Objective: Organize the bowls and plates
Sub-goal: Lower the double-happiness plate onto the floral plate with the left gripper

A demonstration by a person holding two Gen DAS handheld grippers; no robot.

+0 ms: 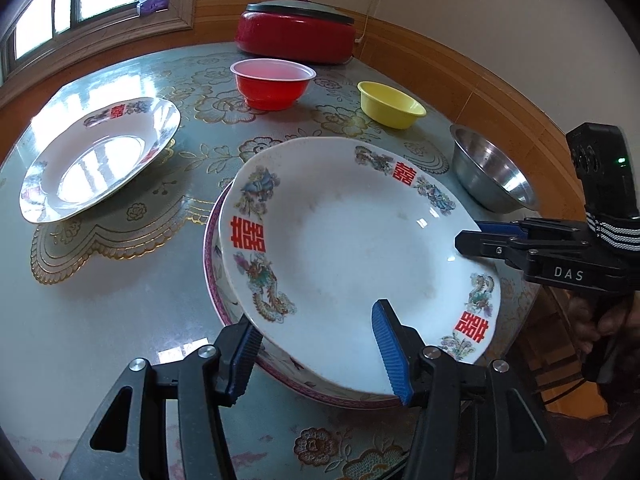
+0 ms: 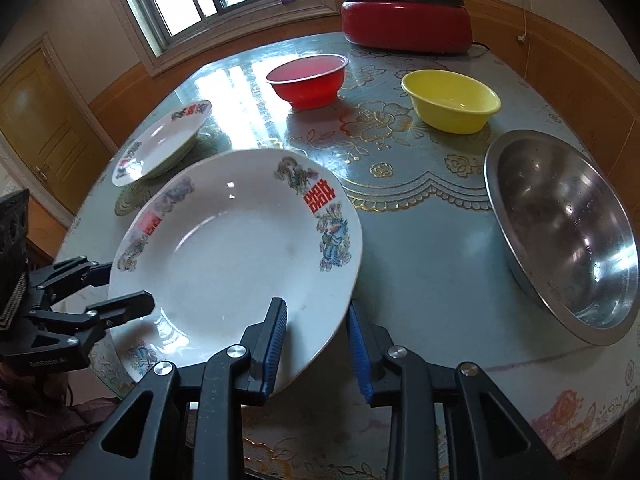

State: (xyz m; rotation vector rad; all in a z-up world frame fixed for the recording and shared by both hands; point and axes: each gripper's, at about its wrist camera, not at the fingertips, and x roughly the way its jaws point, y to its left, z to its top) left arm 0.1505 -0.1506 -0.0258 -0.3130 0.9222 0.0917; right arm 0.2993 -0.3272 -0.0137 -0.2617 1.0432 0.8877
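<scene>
- Plate, white, red-character border (image 1: 100, 160): flat on the table (image 2: 420, 260), well apart from both tongs, ahead and to the left of the left gripper.
- Left gripper (image 1: 314, 314): jaws about half open, astride the near rim of the decorated plate (image 1: 352, 232). One pad stands outside the rim, the other over the plate's inner face. Neither pad visibly presses, so nothing is held.
- Decorated plate, white, with dragons and red characters: between the two tongs, its rim running through both pairs of jaws. It sits tilted and off-centre on the pink-rimmed dish.
- Pink-rimmed dish (image 1: 210, 256): directly beneath the decorated plate, showing just ahead of the left gripper's outer pad.
- Red bowl (image 1: 272, 88): upright, far ahead of both tongs, roughly between their lines.
- Right gripper (image 2: 317, 304): jaws narrow, closed on the right-hand rim of the decorated plate, with one pad on the upper face and one against the outer edge.
- Yellow bowl (image 2: 450, 102): upright, ahead and slightly right of the right gripper.
- Steel bowl (image 2: 560, 232): near the right gripper, on its right, apart from the plate.
- Red lidded cooker (image 2: 404, 24): farthest ahead, at the table's back edge.
</scene>
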